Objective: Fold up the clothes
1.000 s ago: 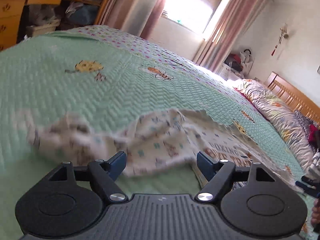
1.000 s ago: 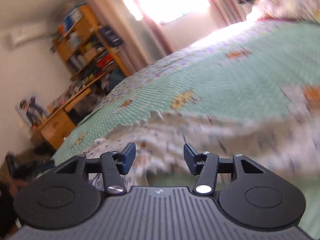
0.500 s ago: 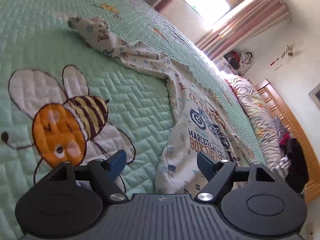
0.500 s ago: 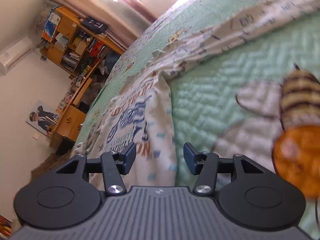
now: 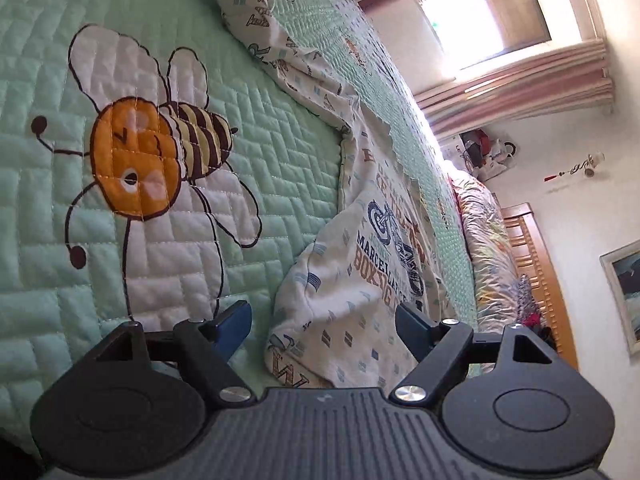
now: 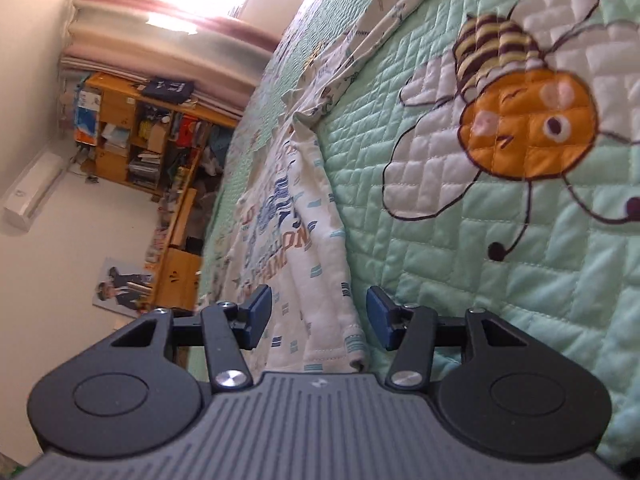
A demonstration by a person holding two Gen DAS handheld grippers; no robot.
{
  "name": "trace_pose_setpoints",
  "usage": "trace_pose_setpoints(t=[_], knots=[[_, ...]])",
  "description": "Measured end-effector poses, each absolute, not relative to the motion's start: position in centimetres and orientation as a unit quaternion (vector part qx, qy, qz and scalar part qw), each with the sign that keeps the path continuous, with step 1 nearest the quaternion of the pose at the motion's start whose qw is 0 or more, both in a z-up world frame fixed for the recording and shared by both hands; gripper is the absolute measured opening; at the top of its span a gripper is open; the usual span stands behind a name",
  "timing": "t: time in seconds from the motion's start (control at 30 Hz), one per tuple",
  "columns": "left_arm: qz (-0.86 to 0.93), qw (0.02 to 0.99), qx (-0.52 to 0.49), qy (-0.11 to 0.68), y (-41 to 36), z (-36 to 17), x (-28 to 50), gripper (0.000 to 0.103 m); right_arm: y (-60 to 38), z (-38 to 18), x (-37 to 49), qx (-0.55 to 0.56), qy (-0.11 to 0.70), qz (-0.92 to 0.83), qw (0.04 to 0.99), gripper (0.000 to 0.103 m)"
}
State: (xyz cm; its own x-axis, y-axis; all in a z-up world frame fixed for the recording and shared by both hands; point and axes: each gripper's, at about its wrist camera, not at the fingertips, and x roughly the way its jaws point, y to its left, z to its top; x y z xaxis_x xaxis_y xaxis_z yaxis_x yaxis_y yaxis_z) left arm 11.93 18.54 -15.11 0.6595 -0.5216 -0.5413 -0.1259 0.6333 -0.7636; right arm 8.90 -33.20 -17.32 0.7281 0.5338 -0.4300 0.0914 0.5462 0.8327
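While both grippers hang low over the bed, the shirt lies spread on the green quilt.

It is white with small prints and a blue motorbike graphic, one sleeve trailing off beside the stitched bee. The left gripper stands wide with the hem corner between its jaws, not pinched; the right gripper is wide too, straddling the other hem edge. Against half a second ago, both sit closer to the hem.

shirt on quilt, beside bee
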Motion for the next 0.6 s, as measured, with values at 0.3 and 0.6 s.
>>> trace_pose_setpoints(t=[0.3,0.6], knots=[[-0.049,0.935,0.210,0.281,8.6,-11.8,6.1,0.081,-20.4,-12.9,2.4,-0.185,0.237,0.098,0.949,0.055],[-0.042,0.914,0.315,0.251,6.2,-13.2,5.6,0.082,-16.3,-15.5,0.9,-0.342,0.199,0.079,0.915,0.049]])
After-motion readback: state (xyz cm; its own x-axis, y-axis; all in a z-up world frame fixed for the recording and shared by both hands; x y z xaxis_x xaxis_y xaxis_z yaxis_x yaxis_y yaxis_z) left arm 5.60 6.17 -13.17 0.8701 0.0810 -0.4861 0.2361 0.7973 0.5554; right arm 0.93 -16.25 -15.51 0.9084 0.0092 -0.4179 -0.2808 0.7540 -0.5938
